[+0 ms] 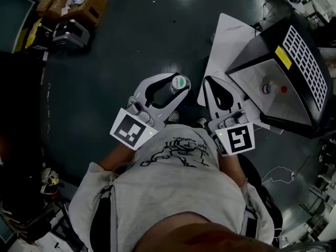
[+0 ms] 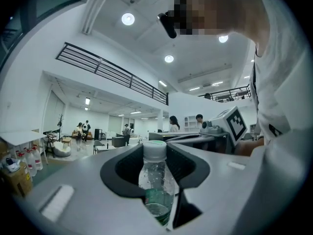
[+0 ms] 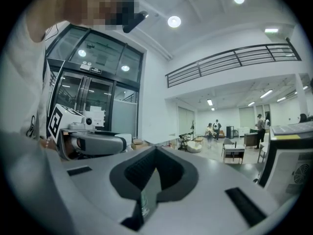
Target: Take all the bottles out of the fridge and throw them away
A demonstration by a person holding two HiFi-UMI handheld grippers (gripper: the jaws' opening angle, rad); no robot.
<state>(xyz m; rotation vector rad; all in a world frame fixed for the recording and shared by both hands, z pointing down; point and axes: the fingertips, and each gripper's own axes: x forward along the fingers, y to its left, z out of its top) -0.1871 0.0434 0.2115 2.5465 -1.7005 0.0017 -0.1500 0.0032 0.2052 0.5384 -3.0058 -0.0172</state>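
White-shirted torso fills the foreground, partly hiding both arms. Left gripper clamps a clear bottle, pale-green cap up, its base cut off below the jaws. Right gripper is closed on nothing. Small items on the dark cabinet stay indistinct.

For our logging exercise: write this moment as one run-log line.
left gripper: shut on bottle, cap on | right gripper: shut, empty
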